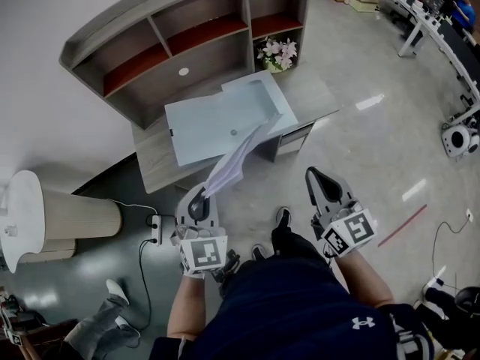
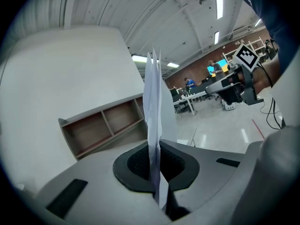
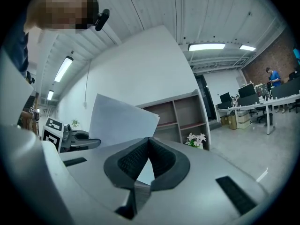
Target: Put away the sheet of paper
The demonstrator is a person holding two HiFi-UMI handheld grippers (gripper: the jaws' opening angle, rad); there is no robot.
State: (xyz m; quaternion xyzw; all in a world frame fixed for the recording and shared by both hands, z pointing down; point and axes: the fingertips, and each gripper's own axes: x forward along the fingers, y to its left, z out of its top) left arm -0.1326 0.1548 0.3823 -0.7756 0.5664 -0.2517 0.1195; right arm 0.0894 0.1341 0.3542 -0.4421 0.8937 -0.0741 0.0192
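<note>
Short of the desk [image 1: 210,122], the left gripper [image 1: 199,199] pinches only an edge of the sheet of paper [image 1: 232,160], so the floppy sheet could slip free, while the right gripper [image 1: 319,182] stays off it, pressed together and empty.

the left claw [image 1: 202,193] is pointing forward and tilting slightly down, its jaws pressing together on the near edge of the sheet of paper [image 1: 234,158]. the right claw [image 1: 315,177] is pointing forward, well apart on the right, its jaws meeting at the tips and gripping nothing. the left forearm [image 1: 186,306] and right forearm [image 1: 366,280] are stretching forward from the torso.
</note>
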